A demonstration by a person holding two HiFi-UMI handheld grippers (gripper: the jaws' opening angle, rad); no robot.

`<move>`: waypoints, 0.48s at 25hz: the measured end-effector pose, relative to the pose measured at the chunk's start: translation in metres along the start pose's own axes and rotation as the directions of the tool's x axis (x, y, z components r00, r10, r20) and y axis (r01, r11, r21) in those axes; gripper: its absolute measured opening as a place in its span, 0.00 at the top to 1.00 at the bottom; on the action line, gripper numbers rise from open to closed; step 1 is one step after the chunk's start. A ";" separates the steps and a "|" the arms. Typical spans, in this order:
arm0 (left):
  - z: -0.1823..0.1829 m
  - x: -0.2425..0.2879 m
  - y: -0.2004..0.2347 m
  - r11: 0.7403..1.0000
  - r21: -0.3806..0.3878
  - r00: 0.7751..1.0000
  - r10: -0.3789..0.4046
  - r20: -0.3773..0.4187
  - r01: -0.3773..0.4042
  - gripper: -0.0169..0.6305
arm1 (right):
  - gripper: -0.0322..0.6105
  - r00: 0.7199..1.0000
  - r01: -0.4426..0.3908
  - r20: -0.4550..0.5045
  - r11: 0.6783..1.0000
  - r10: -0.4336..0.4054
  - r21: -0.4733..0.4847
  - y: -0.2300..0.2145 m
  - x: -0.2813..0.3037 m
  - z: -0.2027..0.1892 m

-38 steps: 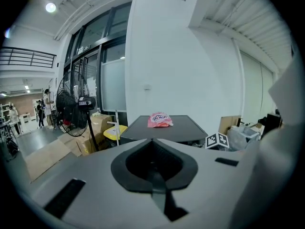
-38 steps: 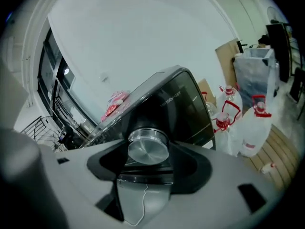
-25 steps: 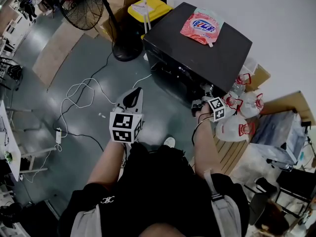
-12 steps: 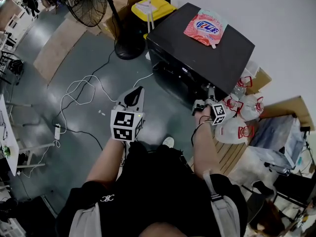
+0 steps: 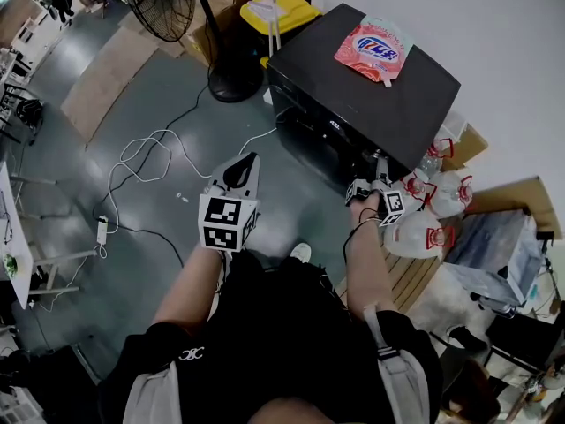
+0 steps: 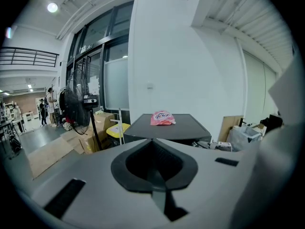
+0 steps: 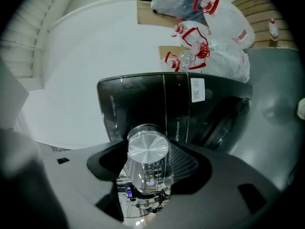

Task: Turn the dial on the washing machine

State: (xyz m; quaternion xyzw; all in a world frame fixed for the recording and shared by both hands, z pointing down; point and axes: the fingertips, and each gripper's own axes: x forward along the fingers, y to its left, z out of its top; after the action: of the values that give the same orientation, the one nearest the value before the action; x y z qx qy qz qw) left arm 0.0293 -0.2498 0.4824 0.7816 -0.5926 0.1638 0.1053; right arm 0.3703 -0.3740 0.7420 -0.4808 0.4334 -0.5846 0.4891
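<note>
The black washing machine (image 5: 371, 95) stands ahead of me with a pink pouch (image 5: 372, 49) on its lid. My right gripper (image 5: 374, 168) is pressed up to the machine's front panel at its right end. In the right gripper view the silver round dial (image 7: 147, 150) sits between the two jaws, and my right gripper (image 7: 148, 171) is shut on it. My left gripper (image 5: 242, 164) hangs shut over the floor, left of the machine and apart from it. Its closed jaws (image 6: 155, 163) hold nothing, and the machine (image 6: 164, 127) shows beyond them.
A standing fan (image 5: 168, 7) and a yellow bin (image 5: 282, 11) are at the machine's far left. White cables (image 5: 141, 162) trail over the grey floor. Clear plastic jugs with red handles (image 5: 433, 197) crowd the machine's right side, on a wooden pallet (image 5: 415, 276).
The right gripper stays at the dial and its marker cube has shifted slightly. The left gripper has hardly moved. My head view has drifted a little.
</note>
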 end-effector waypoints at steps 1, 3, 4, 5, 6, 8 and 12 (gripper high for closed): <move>0.001 0.000 0.001 1.000 0.000 1.000 0.002 0.002 -0.002 0.98 | 0.53 1.000 -0.012 0.002 1.000 0.012 0.026 0.000 0.000 0.000; 0.003 0.000 0.002 1.000 0.000 1.000 0.005 0.004 -0.005 0.98 | 0.53 0.999 -0.044 0.015 0.994 0.042 0.098 -0.001 0.000 0.000; 0.003 0.000 0.002 1.000 0.000 1.000 0.005 0.004 -0.005 0.98 | 0.53 0.998 -0.064 0.027 0.987 0.061 0.144 -0.001 0.000 0.000; 0.004 0.000 0.002 1.000 0.001 1.000 0.006 0.004 -0.006 0.98 | 0.53 0.996 -0.088 0.042 0.977 0.081 0.197 -0.002 -0.001 0.000; 0.004 0.000 0.002 1.000 0.003 1.000 0.006 0.003 -0.006 0.98 | 0.53 0.993 -0.114 0.058 0.961 0.103 0.252 -0.002 -0.001 0.000; 0.005 0.001 0.002 1.000 0.006 1.000 0.007 0.004 -0.007 0.98 | 0.53 0.987 -0.159 0.086 0.926 0.138 0.343 -0.003 0.000 0.000; 0.005 0.000 0.004 1.000 0.003 1.000 0.009 0.004 -0.009 0.98 | 0.53 0.987 -0.158 0.079 0.929 0.139 0.335 -0.002 -0.001 0.000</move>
State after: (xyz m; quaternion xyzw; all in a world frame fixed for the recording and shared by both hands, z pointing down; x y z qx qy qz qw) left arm 0.0260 -0.2525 0.4772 0.7795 -0.5959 0.1637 0.1020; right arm 0.3702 -0.3726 0.7442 -0.3706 0.3478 -0.5987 0.6190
